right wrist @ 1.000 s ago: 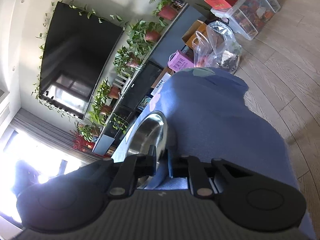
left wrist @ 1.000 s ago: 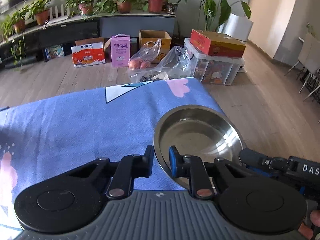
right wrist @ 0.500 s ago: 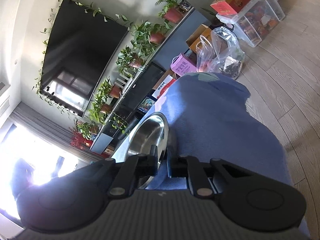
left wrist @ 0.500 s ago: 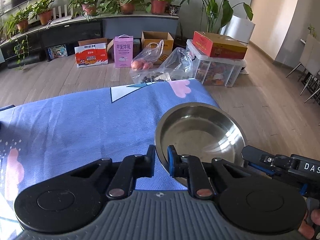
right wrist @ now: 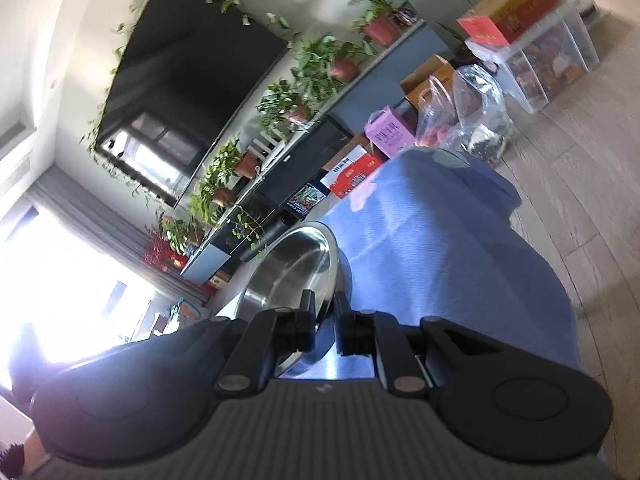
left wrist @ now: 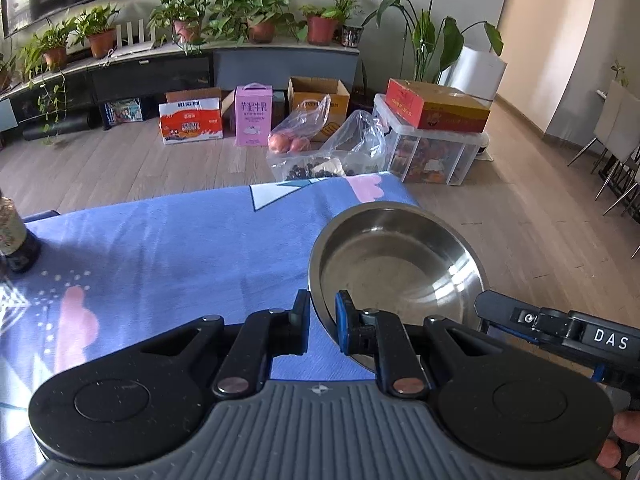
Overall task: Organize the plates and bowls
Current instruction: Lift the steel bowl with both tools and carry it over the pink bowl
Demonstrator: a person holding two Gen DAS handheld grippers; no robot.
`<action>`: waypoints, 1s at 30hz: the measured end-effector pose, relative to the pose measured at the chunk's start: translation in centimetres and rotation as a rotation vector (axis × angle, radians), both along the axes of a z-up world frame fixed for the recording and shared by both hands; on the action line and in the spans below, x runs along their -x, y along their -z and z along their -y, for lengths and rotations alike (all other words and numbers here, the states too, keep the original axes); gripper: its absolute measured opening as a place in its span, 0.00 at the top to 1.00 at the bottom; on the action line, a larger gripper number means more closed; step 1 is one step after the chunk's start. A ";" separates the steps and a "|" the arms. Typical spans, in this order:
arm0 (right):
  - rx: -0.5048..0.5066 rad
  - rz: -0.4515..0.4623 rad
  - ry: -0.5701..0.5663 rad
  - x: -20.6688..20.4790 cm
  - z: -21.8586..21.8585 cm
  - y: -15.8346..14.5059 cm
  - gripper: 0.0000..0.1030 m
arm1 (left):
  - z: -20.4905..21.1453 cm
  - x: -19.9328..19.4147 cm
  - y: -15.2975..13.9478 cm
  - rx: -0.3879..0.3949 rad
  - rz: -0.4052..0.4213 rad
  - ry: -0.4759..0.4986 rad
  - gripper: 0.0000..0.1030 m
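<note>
Left wrist view: both tools (left wrist: 322, 312) (right wrist: 324, 312) pinch the steel bowl's (left wrist: 400, 256) rim.

The bowl (left wrist: 400, 264) is gleaming, polished steel catching window glare (smooth inside, mirror-bright at the rim). The tablecloth (left wrist: 168, 248) is looking like soft matt woven cloth, the floor (left wrist: 532, 216) is showing satin wood planks, and the bags (left wrist: 340, 148) are crinkling as clear glossy plastic.

Blue-clothed table (left wrist: 168, 240), dark bottle (left wrist: 14, 236) at its left edge
</note>
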State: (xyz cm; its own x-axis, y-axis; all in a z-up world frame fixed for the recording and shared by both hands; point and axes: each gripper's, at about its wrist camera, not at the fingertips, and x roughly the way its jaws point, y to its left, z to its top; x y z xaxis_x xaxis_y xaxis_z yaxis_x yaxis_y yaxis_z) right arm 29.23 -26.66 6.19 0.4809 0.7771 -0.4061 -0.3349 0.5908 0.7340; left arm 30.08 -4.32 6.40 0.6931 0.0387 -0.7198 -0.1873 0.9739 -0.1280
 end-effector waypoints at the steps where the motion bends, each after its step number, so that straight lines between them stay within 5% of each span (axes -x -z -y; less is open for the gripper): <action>1: 0.006 0.012 -0.005 0.2 -0.1 -0.3 0.68 | -0.2 0.4 -0.2 0.003 0.003 0.000 0.88; 30: 0.072 0.073 -0.150 8.7 -5.0 -3.3 0.68 | -5.5 14.6 -3.7 0.056 0.070 -0.054 0.88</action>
